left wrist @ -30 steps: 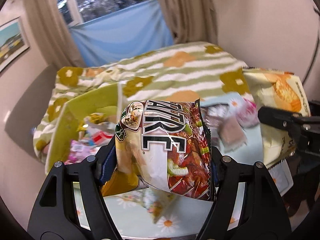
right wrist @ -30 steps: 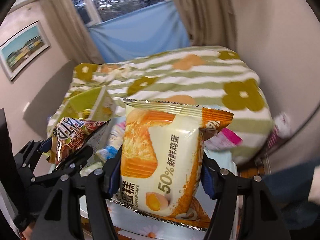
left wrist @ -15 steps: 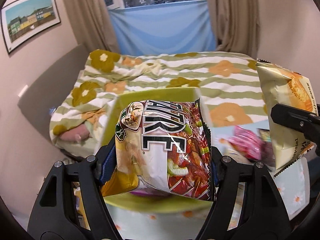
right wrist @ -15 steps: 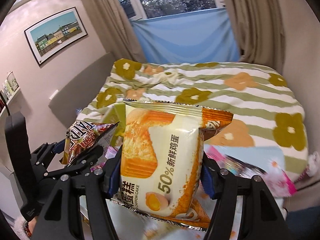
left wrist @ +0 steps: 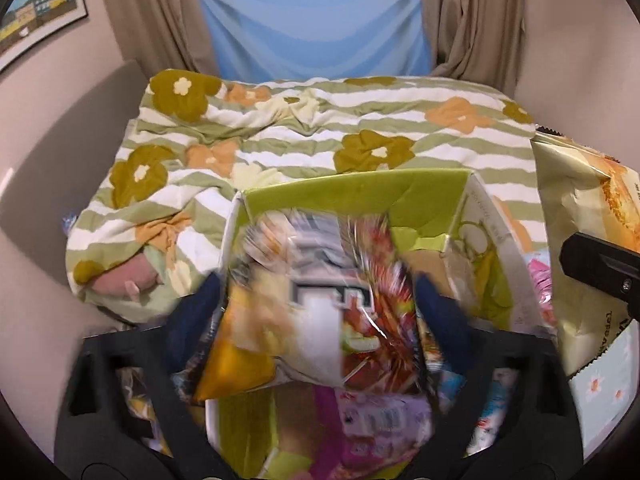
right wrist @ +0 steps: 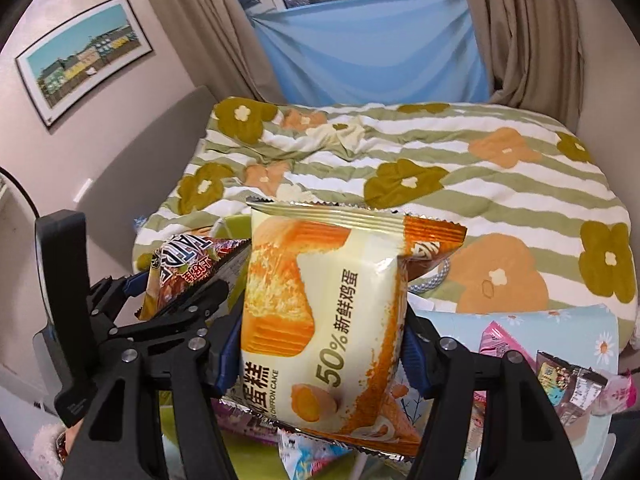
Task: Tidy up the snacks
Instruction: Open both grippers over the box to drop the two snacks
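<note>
My left gripper point(left wrist: 316, 304) is over the green snack box point(left wrist: 360, 196). The red and brown chip bag point(left wrist: 316, 304) sits between its fingers, blurred by motion; the fingers look spread wider than the bag, so the hold is unclear. The bag also shows in the right wrist view point(right wrist: 188, 268). My right gripper point(right wrist: 320, 344) is shut on a cream and orange chiffon cake pack point(right wrist: 320, 312), held upright just right of the box; the pack also shows in the left wrist view point(left wrist: 580, 240).
The box holds several snack packs point(left wrist: 372, 424). More snack packs point(right wrist: 560, 368) lie on the pale blue flowered table cover point(right wrist: 580, 320) at right. A bed with a green striped flower quilt point(right wrist: 440, 160) lies behind. Wall and picture are at left.
Both grippers have swung left toward the green box. The left gripper is now above the box, its fingers look wider apart, and the chip bag is blurred and lower. The cake pack stays gripped.
</note>
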Demonstrator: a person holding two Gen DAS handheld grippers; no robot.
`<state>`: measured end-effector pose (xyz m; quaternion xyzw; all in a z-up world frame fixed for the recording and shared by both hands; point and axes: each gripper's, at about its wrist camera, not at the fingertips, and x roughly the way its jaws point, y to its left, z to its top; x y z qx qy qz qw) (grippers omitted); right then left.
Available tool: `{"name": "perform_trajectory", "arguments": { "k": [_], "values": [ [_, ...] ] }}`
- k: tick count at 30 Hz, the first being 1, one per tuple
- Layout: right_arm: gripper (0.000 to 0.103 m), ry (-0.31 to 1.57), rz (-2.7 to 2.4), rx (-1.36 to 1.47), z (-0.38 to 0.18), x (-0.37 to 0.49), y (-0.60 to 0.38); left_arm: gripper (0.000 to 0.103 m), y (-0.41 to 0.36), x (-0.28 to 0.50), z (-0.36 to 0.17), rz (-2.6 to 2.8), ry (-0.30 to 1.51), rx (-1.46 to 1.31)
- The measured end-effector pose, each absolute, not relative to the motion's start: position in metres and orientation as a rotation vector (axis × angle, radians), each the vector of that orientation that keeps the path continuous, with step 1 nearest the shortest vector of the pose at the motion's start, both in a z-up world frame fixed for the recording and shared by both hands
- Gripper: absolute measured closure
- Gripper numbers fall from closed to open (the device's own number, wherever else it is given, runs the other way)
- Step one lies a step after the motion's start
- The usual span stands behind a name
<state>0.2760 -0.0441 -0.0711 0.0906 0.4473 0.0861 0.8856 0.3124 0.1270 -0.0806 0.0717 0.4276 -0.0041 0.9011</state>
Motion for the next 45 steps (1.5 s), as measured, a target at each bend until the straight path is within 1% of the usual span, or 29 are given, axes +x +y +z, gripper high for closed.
{"name": "perform_trajectory", "arguments": {
  "k": [5,18,23,24,25,26,27,35,45],
  "values": [
    [0.042,0.966,0.141,0.192,-0.081,0.283,-0.04,0.0,0.129,0.315,-0.09,-0.04,0.909,0.176],
    [0.042,1.0,0.253,0.148,-0.079,0.317,-0.022,0.0,0.162,0.288,-0.074,0.059,0.934,0.076],
    [0.04,1.02,0.285,0.129,-0.095,0.342,-0.017,0.0,0.176,0.287,-0.082,0.112,0.956,0.059],
    [0.034,1.026,0.286,0.13,-0.1,0.345,-0.016,0.0,0.178,0.286,-0.085,0.124,0.964,0.059],
    [0.026,1.035,0.282,0.129,-0.106,0.349,-0.016,0.0,0.18,0.286,-0.086,0.129,0.969,0.059],
    [0.004,1.042,0.278,0.127,-0.11,0.352,-0.017,0.0,0.181,0.286,-0.089,0.138,0.976,0.059],
    [0.0,1.04,0.279,0.127,-0.113,0.352,-0.017,0.0,0.182,0.285,-0.092,0.144,0.982,0.059],
    [0.0,1.036,0.294,0.095,-0.114,0.338,-0.017,0.0,0.184,0.28,-0.097,0.147,1.003,0.049],
    [0.0,0.949,0.279,0.102,-0.063,0.304,-0.025,0.0,0.176,0.261,-0.052,0.134,0.911,0.069]
  ]
}}
